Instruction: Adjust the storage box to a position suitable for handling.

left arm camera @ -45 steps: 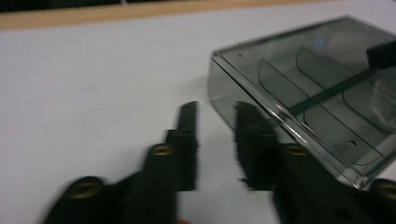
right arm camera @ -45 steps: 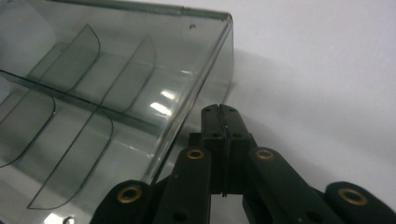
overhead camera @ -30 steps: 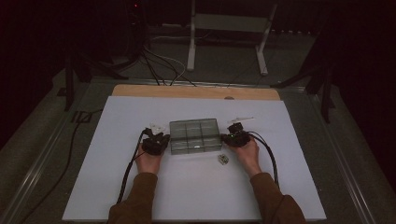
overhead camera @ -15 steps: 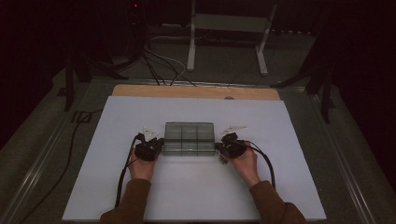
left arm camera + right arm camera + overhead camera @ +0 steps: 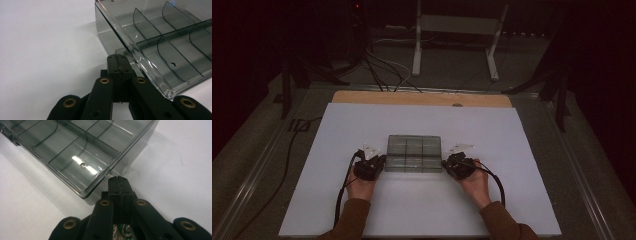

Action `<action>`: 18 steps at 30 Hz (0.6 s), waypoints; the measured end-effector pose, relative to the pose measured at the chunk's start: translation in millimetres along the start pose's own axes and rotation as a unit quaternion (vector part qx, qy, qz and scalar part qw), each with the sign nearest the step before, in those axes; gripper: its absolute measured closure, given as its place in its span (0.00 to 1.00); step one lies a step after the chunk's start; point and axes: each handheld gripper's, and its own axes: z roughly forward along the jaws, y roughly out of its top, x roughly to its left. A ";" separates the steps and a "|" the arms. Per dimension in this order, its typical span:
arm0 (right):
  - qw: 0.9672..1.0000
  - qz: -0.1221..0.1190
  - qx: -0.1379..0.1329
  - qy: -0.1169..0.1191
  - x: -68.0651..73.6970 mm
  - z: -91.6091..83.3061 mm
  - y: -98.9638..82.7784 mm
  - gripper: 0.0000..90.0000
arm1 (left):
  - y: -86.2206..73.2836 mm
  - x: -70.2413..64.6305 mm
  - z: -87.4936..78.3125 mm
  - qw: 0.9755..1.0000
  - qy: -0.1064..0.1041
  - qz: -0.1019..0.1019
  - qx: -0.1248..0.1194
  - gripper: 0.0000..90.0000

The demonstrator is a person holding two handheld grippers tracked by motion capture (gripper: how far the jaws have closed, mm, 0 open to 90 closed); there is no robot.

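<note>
A smoky clear plastic box (image 5: pixel 413 153) with several compartments lies closed on the white board (image 5: pixel 362 125), near its middle. My left gripper (image 5: pixel 379 162) is shut at the box's near left corner. In the left gripper view its tips (image 5: pixel 120 58) meet the lid's rim on the box (image 5: pixel 160 47). My right gripper (image 5: pixel 447 165) is shut at the near right corner. In the right gripper view its tips (image 5: pixel 118 180) sit just beside the corner of the box (image 5: pixel 82 157). Nothing is between either pair of jaws.
A wooden strip (image 5: pixel 422 98) runs along the board's far edge. Beyond it the floor holds cables (image 5: pixel 382 70) and a white stand's legs (image 5: pixel 454 45). A black cable (image 5: pixel 343 192) trails from the left gripper toward the near edge.
Both hands have drawn back toward the near edge along the box's sides, from its middle to its near corners. The box has slid slightly nearer and left.
</note>
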 end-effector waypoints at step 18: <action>1.000 -0.020 -0.012 0.006 3.6 -14.1 -11.3 1.00 | -6.5 -8.0 -9.8 1.000 -0.008 -0.017 0.003 1.00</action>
